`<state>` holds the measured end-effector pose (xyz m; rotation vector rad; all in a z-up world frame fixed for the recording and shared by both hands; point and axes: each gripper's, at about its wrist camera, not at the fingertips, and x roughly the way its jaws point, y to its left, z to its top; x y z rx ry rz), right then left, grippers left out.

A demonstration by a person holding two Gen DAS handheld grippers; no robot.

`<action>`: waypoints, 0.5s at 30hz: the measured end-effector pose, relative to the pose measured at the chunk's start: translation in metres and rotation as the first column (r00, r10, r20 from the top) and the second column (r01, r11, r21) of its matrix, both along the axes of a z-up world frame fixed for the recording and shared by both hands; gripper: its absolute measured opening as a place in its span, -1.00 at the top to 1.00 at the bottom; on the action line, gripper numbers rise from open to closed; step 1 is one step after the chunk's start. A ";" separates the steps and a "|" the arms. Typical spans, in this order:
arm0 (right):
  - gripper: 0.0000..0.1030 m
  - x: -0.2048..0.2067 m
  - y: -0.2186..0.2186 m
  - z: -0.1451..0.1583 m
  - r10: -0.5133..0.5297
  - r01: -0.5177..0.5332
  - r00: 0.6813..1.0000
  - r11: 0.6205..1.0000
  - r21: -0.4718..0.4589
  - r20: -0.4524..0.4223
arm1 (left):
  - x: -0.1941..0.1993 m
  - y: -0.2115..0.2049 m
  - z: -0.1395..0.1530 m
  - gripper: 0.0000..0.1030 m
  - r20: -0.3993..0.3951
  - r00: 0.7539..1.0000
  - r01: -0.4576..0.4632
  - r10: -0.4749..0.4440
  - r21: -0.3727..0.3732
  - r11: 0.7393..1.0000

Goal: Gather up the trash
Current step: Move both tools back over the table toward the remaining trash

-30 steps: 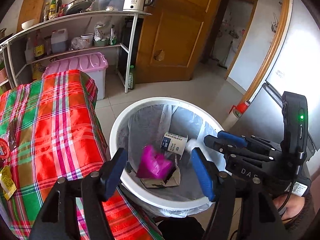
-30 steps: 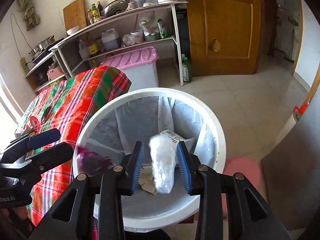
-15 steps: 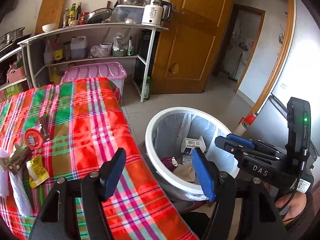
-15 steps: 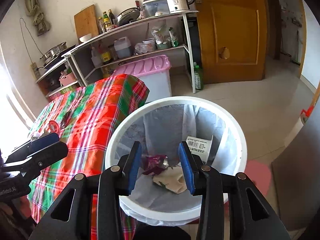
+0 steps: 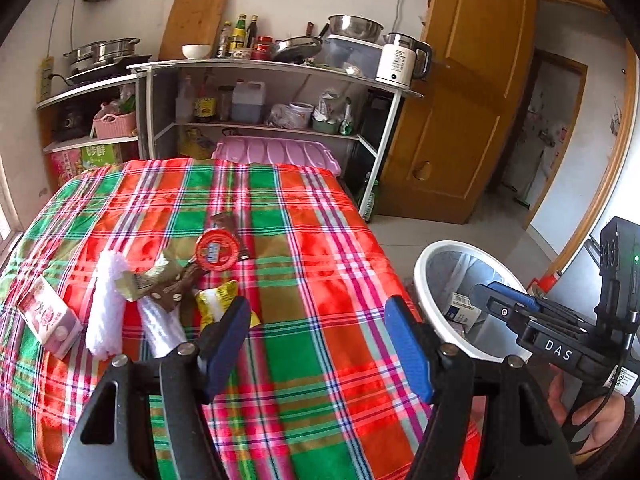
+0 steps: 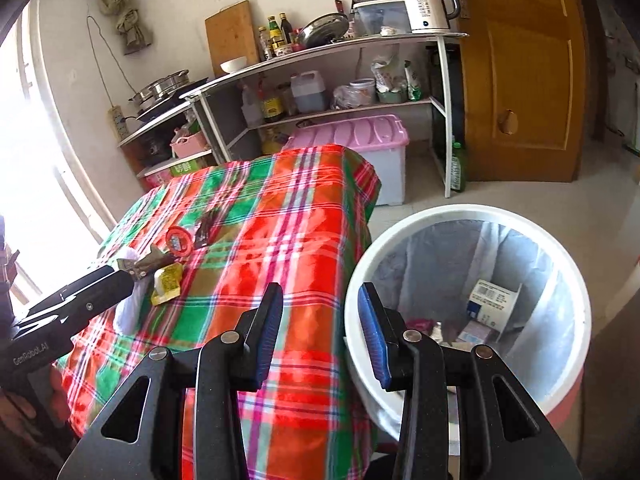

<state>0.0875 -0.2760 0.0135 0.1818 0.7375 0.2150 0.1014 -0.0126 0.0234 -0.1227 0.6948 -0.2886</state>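
The left gripper (image 5: 320, 338) stands with its blue-padded jaws wide apart and nothing between them, poised over the plaid tablecloth (image 5: 320, 248). The right gripper (image 6: 318, 334) holds its jaws at a narrower gap, also bare, above the table's corner just beside the trash bin (image 6: 460, 216).

The cloth is woven in red, green and white checks with thin purple lines, and drapes over the table edge in soft folds. On it, ahead and left of the left gripper, lies a loose cluster of trash: a crinkled yellow packet (image 5: 216, 300), a round red lid (image 5: 216, 250), a brown dotted wrapper (image 5: 176, 288), a dark wrapper (image 5: 224, 222), a fluffy white roll (image 5: 106, 312), a clear plastic bag (image 5: 162, 326) and a small pink carton (image 5: 48, 320).

The bin is a round white tub lined with thin translucent plastic; inside lie a white and blue box (image 6: 490, 300) and crumpled scraps.

Behind the table a pink-lidded storage box (image 6: 360, 136) sits on the pale tiled floor under a metal shelf rack (image 5: 280, 68) loaded with bottles, steel bowls, a wooden cutting board (image 5: 196, 20) and a white kettle (image 5: 402, 62). A varnished wooden door (image 6: 520, 72) stands to the right.
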 end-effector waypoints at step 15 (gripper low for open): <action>0.07 0.015 0.106 -0.008 0.187 -0.187 0.982 0.982 -0.010 -0.007 | -0.011 0.116 -0.018 -0.48 -0.028 0.966 -0.256 0.256 0.008 0.967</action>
